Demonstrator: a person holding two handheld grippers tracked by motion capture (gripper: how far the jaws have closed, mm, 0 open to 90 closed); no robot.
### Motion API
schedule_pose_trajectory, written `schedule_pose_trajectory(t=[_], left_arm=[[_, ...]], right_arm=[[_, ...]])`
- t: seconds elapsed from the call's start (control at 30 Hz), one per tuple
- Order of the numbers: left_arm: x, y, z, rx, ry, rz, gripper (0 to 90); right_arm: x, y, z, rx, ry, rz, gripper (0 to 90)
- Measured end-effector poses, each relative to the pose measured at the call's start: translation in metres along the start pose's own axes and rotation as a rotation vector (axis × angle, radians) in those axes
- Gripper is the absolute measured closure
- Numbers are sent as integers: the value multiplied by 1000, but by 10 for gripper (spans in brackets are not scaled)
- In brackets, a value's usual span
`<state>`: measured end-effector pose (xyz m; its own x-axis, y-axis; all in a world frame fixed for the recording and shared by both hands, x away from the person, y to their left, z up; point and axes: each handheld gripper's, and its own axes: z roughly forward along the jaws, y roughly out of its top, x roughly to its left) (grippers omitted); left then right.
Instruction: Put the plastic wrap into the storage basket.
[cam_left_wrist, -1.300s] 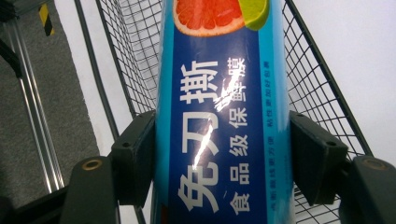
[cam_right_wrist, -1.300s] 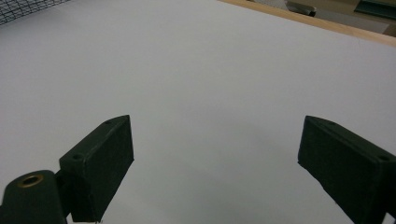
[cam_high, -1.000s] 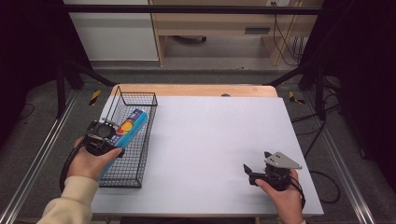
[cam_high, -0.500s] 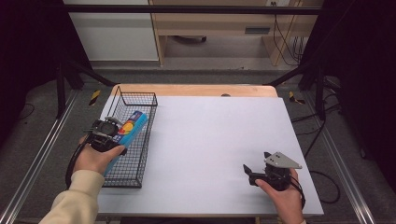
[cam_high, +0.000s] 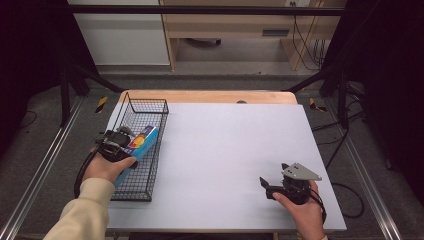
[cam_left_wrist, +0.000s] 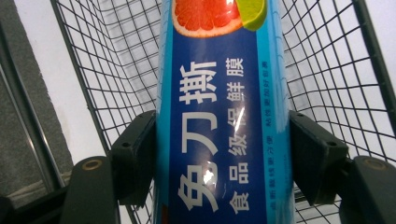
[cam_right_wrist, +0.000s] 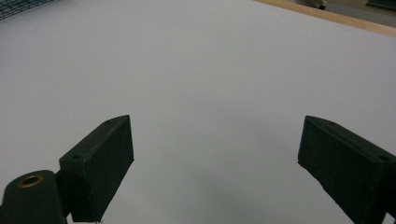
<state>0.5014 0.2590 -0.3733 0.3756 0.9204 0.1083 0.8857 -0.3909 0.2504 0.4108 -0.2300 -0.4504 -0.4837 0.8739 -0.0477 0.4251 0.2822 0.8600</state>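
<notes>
Two grippers are seen at the near edge of the table (cam_high: 230, 150). The right gripper (cam_high: 263, 186) is rested near the front right corner, jaws spread wide over bare white surface. The left gripper (cam_high: 116, 143) is clamped on the blue cling-film box (cam_left_wrist: 224, 112), both pads pressed to its long sides. Compared with a second ago, box and gripper are carried lower and nearer, down between the walls of the wire basket (cam_high: 150, 107) at the table's left edge, so a placing into the basket is judged nearly done. Wire walls are close on both sides of the box; more room is left toward the basket's far end.
</notes>
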Motion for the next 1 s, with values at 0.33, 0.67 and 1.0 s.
schedule_pose_trajectory(t=[0.33,0.67,1.0], left_arm=[[0,3,3,31,1,5,319],[4,13,-40,-89,50,36,619],[5,2,-31,-128,13,20,545]], right_arm=[[0,-1,1,7,8,-7,106],[1,-1,2,21,18,-9,106],[1,-1,3,25,13,-13,106]])
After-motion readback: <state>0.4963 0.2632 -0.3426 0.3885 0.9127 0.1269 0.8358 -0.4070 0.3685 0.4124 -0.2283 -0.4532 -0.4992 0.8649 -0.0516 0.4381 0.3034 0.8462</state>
